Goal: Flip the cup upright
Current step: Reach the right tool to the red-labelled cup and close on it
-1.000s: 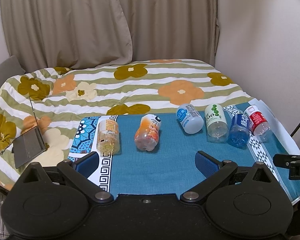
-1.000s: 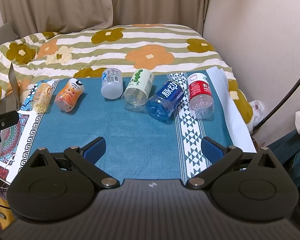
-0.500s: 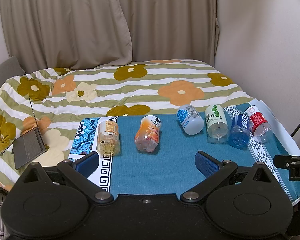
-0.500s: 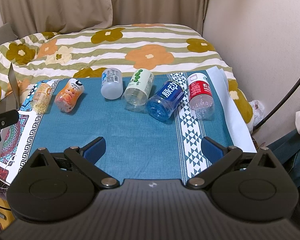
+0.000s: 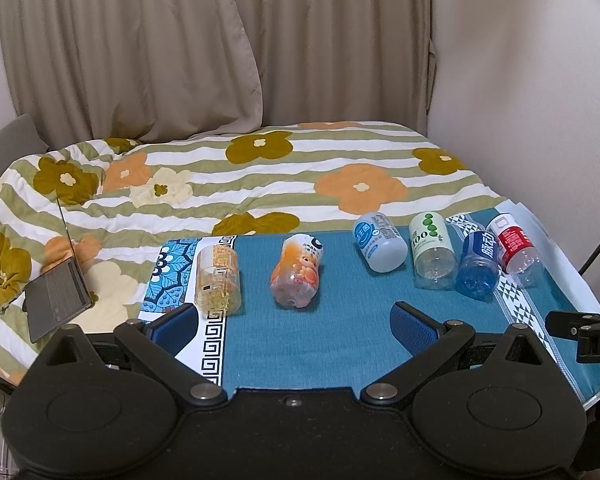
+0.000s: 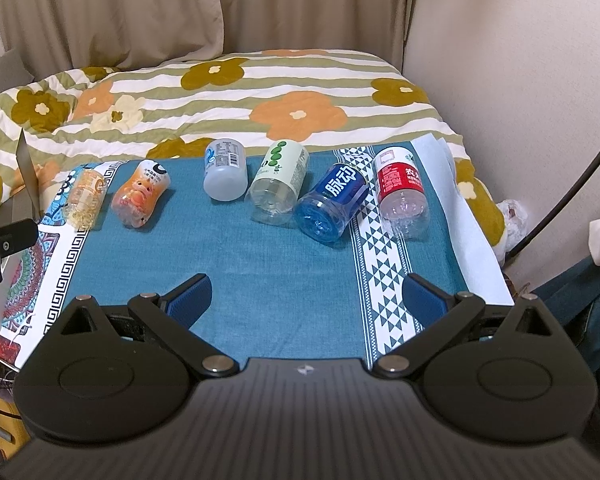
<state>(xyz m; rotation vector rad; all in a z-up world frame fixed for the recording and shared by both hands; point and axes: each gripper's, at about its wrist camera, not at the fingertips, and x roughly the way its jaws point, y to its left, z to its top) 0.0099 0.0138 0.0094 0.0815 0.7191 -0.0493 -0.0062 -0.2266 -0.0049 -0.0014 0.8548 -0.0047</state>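
Several cut-bottle cups lie on their sides in a row on a teal cloth (image 5: 340, 332). From left: a yellow-print cup (image 5: 218, 276), an orange cup (image 5: 298, 276), a pale blue-label cup (image 5: 380, 246), a green-dot cup (image 5: 432, 250), a blue cup (image 5: 478, 264), a red-label cup (image 5: 514, 246). The right wrist view shows the same row: yellow (image 6: 86, 196), orange (image 6: 140, 194), pale (image 6: 225, 168), green-dot (image 6: 278, 182), blue (image 6: 332, 204), red (image 6: 400, 190). My left gripper (image 5: 292, 318) is open and empty, near the yellow and orange cups. My right gripper (image 6: 306, 294) is open and empty, short of the row.
The teal cloth (image 6: 260, 264) lies over a floral striped bedspread (image 5: 260, 184). A laptop (image 5: 60, 292) stands open at the left. Curtains (image 5: 220, 48) hang behind and a wall (image 6: 520, 60) is at the right. A cable (image 6: 572, 184) runs at the far right.
The left wrist view has shifted very slightly; the cups sit a touch lower and further right in it. Both grippers stay open and no cup has moved.
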